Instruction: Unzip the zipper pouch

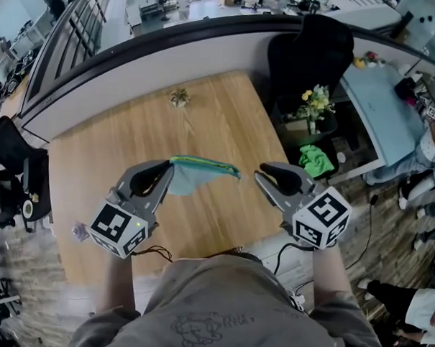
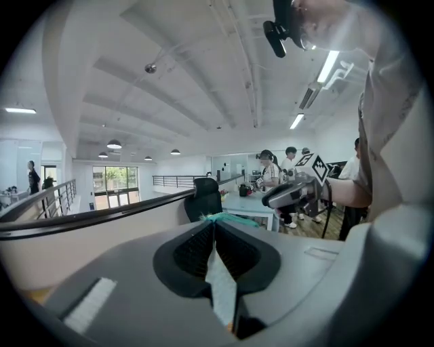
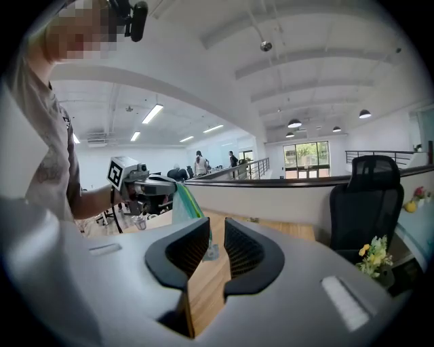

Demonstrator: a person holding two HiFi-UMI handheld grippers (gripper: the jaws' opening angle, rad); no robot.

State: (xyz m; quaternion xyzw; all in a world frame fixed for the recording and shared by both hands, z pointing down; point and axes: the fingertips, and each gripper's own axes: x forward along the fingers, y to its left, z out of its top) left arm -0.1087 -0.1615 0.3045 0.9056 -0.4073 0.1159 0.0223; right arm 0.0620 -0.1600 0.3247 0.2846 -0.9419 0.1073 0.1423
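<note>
Cloth pouch; matt wood tbl

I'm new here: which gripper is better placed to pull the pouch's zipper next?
Right, probably: left gripper is clamped on the zipper pouch; right gripper, empty, sits near its free end.

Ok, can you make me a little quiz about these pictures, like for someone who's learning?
1. True or false: the right tool is gripping the pouch.
2. Which tool holds the pouch? A) the left tool B) the right tool C) neither
3. Fill in: the pouch is held up above the wooden ____.

Key: 1 false, its jaws are apart and empty; 2 A; 3 table.
</note>
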